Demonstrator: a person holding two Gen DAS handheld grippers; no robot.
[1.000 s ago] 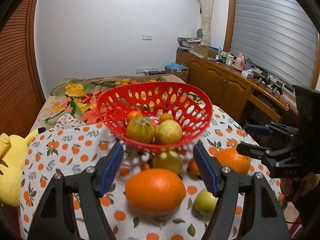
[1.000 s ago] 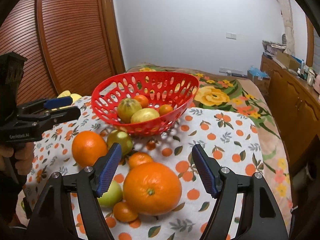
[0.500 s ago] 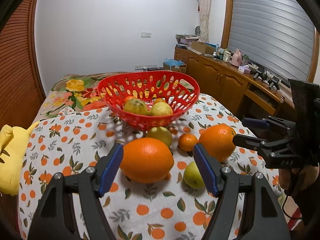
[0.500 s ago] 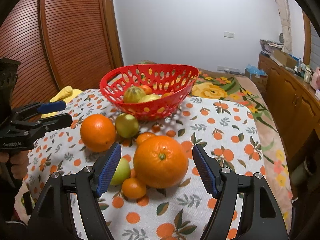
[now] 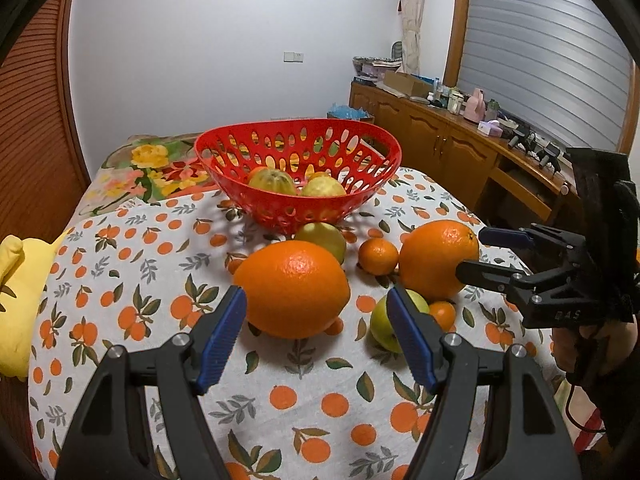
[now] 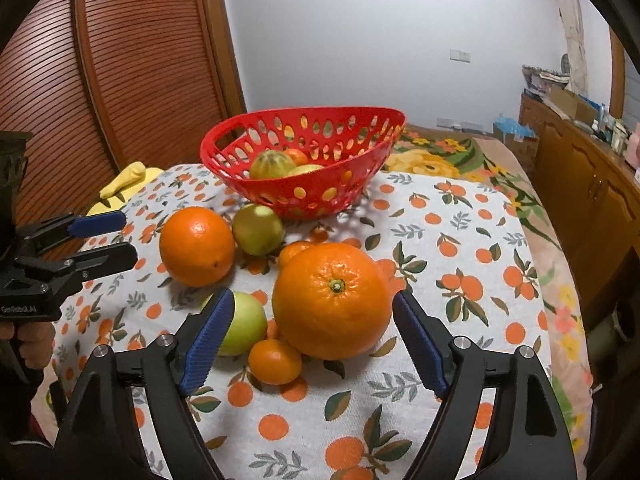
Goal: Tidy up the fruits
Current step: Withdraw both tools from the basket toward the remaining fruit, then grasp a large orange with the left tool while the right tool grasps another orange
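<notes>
Fingers (image 5: 224, 336) of the left gripper (image 5: 316, 336) spread apart, empty; right gripper (image 6: 316, 340) likewise. Each faces its own big orange dead ahead: left's (image 5: 292, 288), right's (image 6: 332, 300). Both lie in front of the red basket (image 5: 298, 204), on the patterned cloth (image 5: 280, 400). Loose count: two big oranges, two green fruits, two small mandarins. Basket's contents only partly visible.

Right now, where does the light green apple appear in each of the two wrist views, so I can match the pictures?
Left wrist view: the light green apple is lower right of centre, partly behind the left gripper's right blue pad.
Right wrist view: the same apple is lower left of centre, behind the right gripper's left pad, beside a small tangerine.
Shared landmark: the red basket, behind all the loose fruit.
</notes>
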